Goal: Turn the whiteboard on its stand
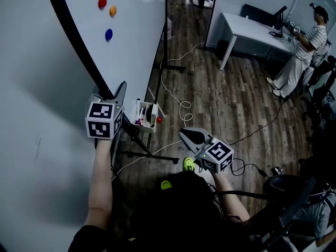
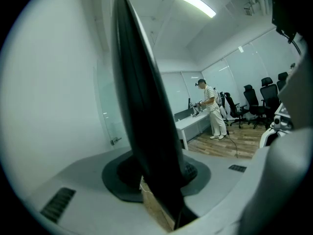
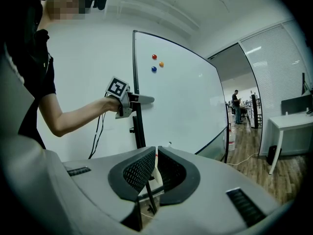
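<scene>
The whiteboard [image 1: 131, 14] stands upright on its wheeled stand [image 1: 149, 154] at the left, with three round magnets [image 1: 108, 34] on its face. Its black frame edge [image 1: 79, 41] runs down to my left gripper [image 1: 112, 92], which is shut on that edge. In the left gripper view the dark frame [image 2: 142, 111] fills the gap between the pads of the left gripper [image 2: 156, 173]. My right gripper [image 1: 185, 134] hangs apart from the board over the floor, shut with nothing in it. The right gripper view shows the board [image 3: 186, 97], the left gripper [image 3: 134, 100] on the frame, and the right gripper [image 3: 156, 168].
A marker tray [image 1: 146, 114] hangs at the board's lower edge. White and black cables [image 1: 181, 106] trail over the wooden floor. A white desk [image 1: 252, 33] and a standing person [image 1: 299, 56] are at the far right, office chairs [image 1: 320, 77] beside them.
</scene>
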`<state>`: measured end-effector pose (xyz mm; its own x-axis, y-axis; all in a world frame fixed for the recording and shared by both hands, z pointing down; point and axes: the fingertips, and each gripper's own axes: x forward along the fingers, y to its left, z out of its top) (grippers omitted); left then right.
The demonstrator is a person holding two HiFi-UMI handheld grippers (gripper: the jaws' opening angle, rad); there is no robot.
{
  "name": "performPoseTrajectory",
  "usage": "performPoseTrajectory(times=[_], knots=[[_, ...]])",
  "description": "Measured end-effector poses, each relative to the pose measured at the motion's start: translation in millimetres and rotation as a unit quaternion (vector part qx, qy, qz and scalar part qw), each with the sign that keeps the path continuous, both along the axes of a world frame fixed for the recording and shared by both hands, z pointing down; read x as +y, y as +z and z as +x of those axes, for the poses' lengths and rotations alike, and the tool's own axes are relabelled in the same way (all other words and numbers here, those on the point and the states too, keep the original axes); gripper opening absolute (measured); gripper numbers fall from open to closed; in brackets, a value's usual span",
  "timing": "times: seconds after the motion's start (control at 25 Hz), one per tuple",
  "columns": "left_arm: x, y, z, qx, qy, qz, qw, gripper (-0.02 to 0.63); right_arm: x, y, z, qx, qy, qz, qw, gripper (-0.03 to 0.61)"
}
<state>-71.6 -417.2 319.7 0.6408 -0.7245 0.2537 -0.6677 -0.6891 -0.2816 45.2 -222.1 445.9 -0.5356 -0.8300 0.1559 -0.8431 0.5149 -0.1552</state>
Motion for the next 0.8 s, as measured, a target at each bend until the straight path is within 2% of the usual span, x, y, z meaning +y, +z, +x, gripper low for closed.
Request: performPoseTrajectory(times=[0.28, 0.8], knots=[[-2.3, 4.1, 1.8, 0.001, 0.006, 0.002, 1.0, 0.135, -9.6, 6.4, 13.9, -0.002, 0.015, 0.001, 1.0, 0.026], [-10.5, 27.0, -2.2, 0.008, 0.006, 0.006, 0.9999, 0.137, -1.1, 35.1, 7.5, 0.005, 0.025, 0.002, 1.0, 0.026]])
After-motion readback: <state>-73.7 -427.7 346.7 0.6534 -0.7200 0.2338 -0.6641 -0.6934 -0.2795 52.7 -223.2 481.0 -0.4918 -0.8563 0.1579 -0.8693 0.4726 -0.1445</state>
